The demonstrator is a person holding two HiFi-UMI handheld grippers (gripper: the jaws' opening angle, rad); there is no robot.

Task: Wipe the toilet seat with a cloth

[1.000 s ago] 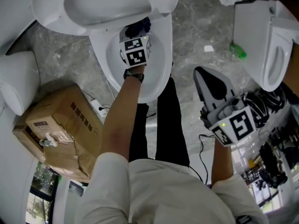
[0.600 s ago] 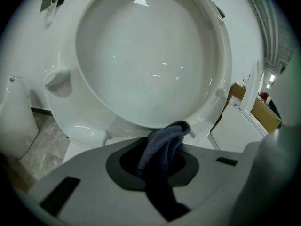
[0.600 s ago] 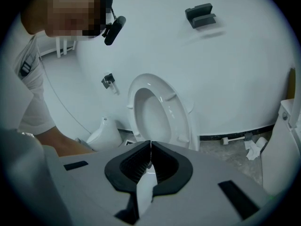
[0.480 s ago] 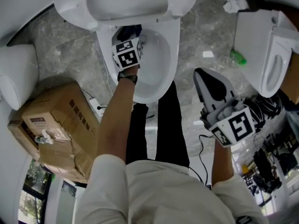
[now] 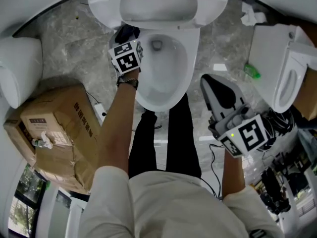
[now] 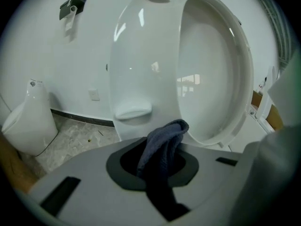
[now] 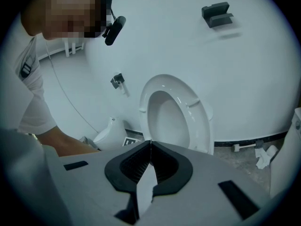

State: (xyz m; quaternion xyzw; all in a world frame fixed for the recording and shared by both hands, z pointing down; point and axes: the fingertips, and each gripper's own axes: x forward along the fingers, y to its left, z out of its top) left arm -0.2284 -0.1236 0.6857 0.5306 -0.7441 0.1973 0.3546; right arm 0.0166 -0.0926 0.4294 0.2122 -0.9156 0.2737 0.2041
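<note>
The left gripper (image 6: 160, 161) clamped the cloth (image 6: 162, 140) at the toilet rim (image 5: 192, 68), far left. The right gripper (image 7: 149, 149) hung clenched, empty. Wiping seemed unfinished.

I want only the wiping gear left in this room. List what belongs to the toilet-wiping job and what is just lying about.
Job:
- dark cloth
- left tongs, shut on it
- toilet, seat raised

Lying about:
- cardboard box
- small green object
- crumpled paper
- second toilet
</note>
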